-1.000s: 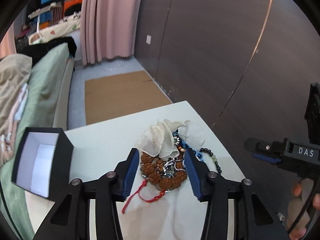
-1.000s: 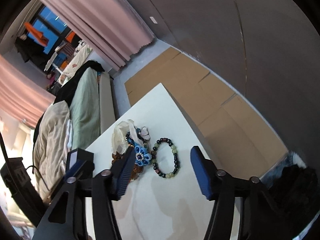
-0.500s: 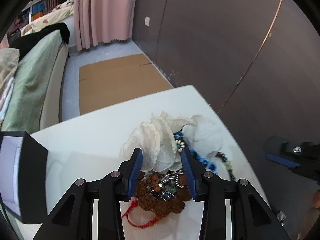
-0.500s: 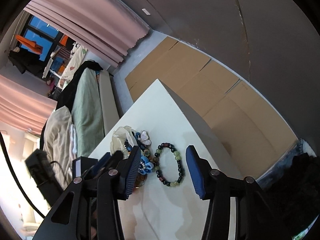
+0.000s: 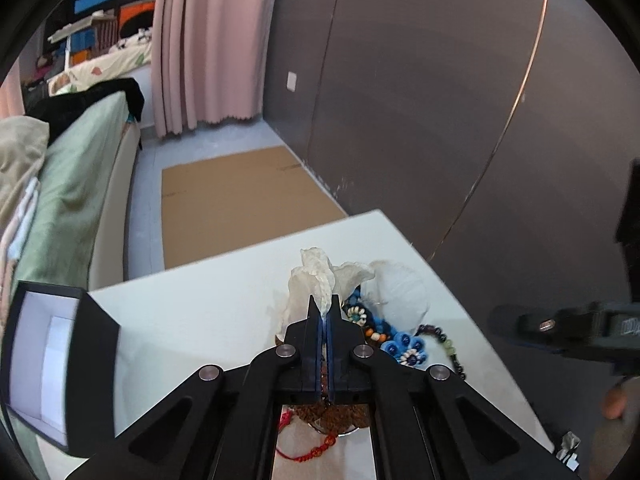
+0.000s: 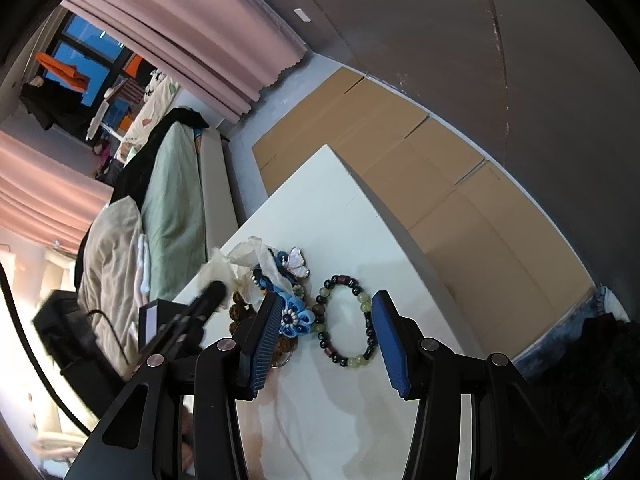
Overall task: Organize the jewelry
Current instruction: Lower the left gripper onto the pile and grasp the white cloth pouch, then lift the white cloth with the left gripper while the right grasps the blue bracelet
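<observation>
1. The white table carries a heap of jewelry near its far right corner; a black box with a white lining stands open at its left edge, partly cut off by the frame.
2. The left gripper has its fingers closed flat on a fold of the cream pouch. The pinched fold stands upright above the fingertips, and the rest of the sheer fabric spreads to the right over the heap.
3. The right gripper hovers with its fingers partly spread and nothing between the pads. In its view they frame a bracelet.
4. The bracelet lies flat as an oval ring, its long axis running away from the camera. Its beads are dark, pale green and reddish brown. In the left view only part of it shows beside the heap.
5. A blue flower ornament with a beaded centre lies just left of the bracelet, partly behind the right gripper's left finger.
6. A brown bead string and a red cord are mostly hidden under the left gripper.
7. A pearly butterfly lies at the far edge of the heap, touching the pouch.
</observation>
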`<state>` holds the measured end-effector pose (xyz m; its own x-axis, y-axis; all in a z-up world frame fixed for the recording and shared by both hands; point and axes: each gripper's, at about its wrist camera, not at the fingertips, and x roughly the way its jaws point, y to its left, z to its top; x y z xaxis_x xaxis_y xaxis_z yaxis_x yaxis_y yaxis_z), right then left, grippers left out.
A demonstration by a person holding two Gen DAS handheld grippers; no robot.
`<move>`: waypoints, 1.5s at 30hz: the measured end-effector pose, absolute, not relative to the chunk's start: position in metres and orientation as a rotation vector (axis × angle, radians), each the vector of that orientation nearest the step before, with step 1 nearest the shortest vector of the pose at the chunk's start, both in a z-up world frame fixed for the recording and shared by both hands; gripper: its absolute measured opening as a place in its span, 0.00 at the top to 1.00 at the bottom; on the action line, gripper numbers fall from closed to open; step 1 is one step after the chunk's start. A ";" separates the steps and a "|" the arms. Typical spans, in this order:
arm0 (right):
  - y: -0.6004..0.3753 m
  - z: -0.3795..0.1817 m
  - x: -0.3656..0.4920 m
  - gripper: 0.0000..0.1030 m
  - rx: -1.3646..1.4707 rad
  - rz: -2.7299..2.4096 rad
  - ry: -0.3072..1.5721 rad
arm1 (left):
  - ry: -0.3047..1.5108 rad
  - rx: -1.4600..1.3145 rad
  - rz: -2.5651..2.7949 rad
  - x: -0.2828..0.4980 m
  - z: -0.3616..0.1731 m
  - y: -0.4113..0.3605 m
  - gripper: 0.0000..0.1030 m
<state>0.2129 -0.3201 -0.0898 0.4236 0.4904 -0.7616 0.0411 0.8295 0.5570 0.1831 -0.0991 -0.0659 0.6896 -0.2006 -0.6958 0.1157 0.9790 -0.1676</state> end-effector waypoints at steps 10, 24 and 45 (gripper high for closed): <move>-0.305 -0.093 0.213 0.52 0.532 0.332 1.105 | 0.679 -0.205 -0.162 0.157 -0.022 -0.070 1.00; -0.254 -0.107 0.228 0.52 0.372 0.361 1.104 | 0.644 -0.262 -0.074 0.126 -0.010 -0.017 1.00; -0.251 -0.072 0.193 0.77 0.488 0.478 0.988 | 0.593 -0.360 0.060 0.087 0.006 0.070 1.00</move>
<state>0.1932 -0.2507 -0.0720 0.4668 0.5847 -0.6635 -0.1576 0.7932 0.5882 0.0867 0.0697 0.0059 0.8296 -0.0470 -0.5564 -0.1577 0.9362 -0.3142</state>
